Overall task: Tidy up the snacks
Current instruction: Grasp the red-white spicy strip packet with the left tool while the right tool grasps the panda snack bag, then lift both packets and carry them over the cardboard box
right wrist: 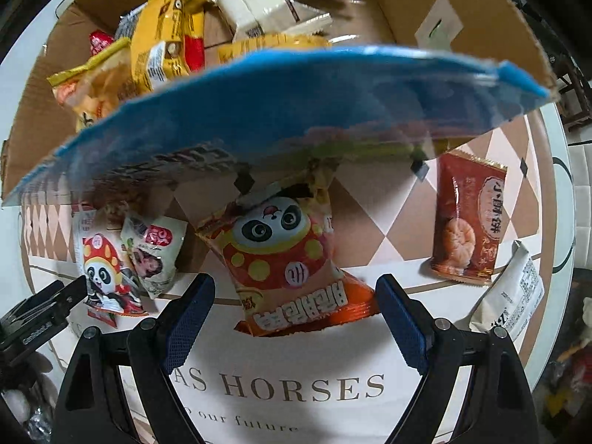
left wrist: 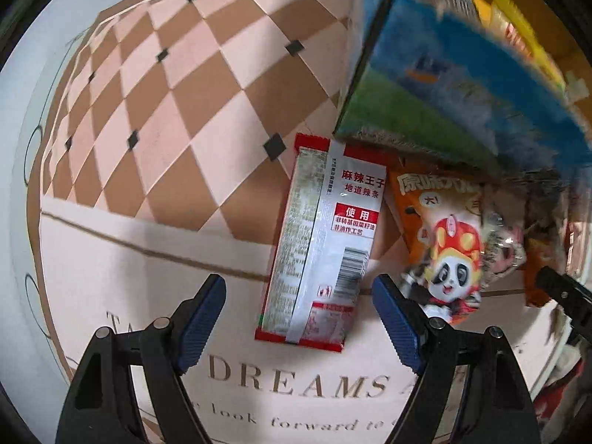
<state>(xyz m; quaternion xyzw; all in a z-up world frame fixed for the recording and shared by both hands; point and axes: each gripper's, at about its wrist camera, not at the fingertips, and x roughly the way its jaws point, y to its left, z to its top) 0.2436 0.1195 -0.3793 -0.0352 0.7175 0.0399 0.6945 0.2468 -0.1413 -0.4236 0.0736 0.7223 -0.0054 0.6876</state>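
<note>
My left gripper (left wrist: 299, 314) hangs open just above a red-and-white snack packet (left wrist: 322, 244) that lies flat on the tablecloth, its lower half between the blue pads. Right of it lies an orange panda packet (left wrist: 444, 244). My right gripper (right wrist: 296, 314) is open over another orange panda packet (right wrist: 285, 270), whose lower edge sits between the pads, untouched. A cardboard box (right wrist: 407, 11) with a blue printed flap (right wrist: 296, 111) holds several snacks, among them yellow bags (right wrist: 162, 48) and a white pack (right wrist: 259, 7).
A red-brown pastry packet (right wrist: 466, 222) and a white packet (right wrist: 514, 292) lie right of the right gripper. A small panda packet (right wrist: 103, 270) and a pale packet (right wrist: 155, 251) lie to its left. The checked tablecloth (left wrist: 185, 111) stretches left; the box flap (left wrist: 462, 85) overhangs the packets.
</note>
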